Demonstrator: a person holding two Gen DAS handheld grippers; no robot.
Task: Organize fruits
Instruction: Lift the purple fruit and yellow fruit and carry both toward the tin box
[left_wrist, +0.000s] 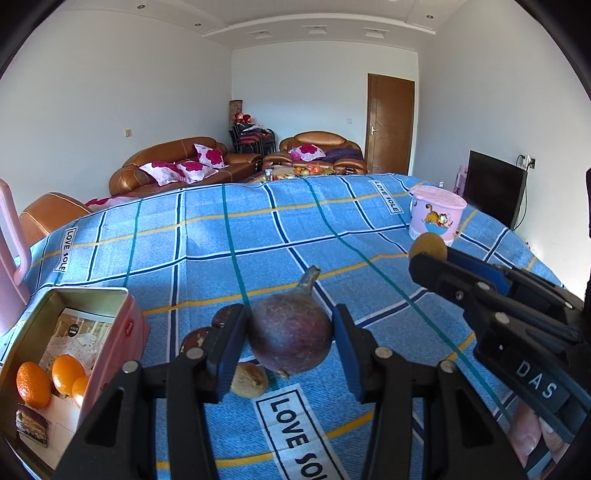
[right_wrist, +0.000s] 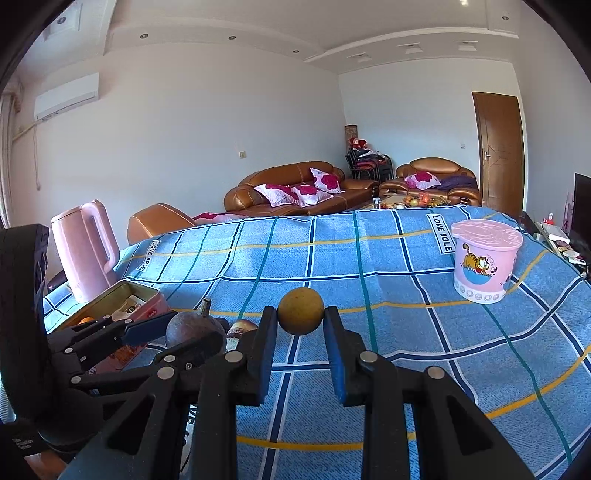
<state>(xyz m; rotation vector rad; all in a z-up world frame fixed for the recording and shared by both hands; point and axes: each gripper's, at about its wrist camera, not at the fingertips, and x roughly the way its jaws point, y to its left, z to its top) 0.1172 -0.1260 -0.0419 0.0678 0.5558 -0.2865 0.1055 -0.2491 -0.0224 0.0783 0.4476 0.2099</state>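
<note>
Left hand-held gripper (left_wrist: 291, 332) has the purple fruit (left_wrist: 290, 334) pinched between its pads, lifted over the blue checked counter (left_wrist: 258, 236). Right hand-held gripper (right_wrist: 301, 321) clamps a small yellow-brown fruit (right_wrist: 301, 311), also raised. Oranges (left_wrist: 48, 380) sit in the pink tin (left_wrist: 122, 332) at left; two brown fruits (left_wrist: 249, 380) lie just below.

Ahead of left gripper (left_wrist: 291, 332): bare blue cloth (left_wrist: 258, 236), open run.
Left of it: pink tin (left_wrist: 122, 328) wall (close).
Right: right gripper (left_wrist: 428, 254) crowds in.
Far right: pink tub (left_wrist: 436, 214).
</note>
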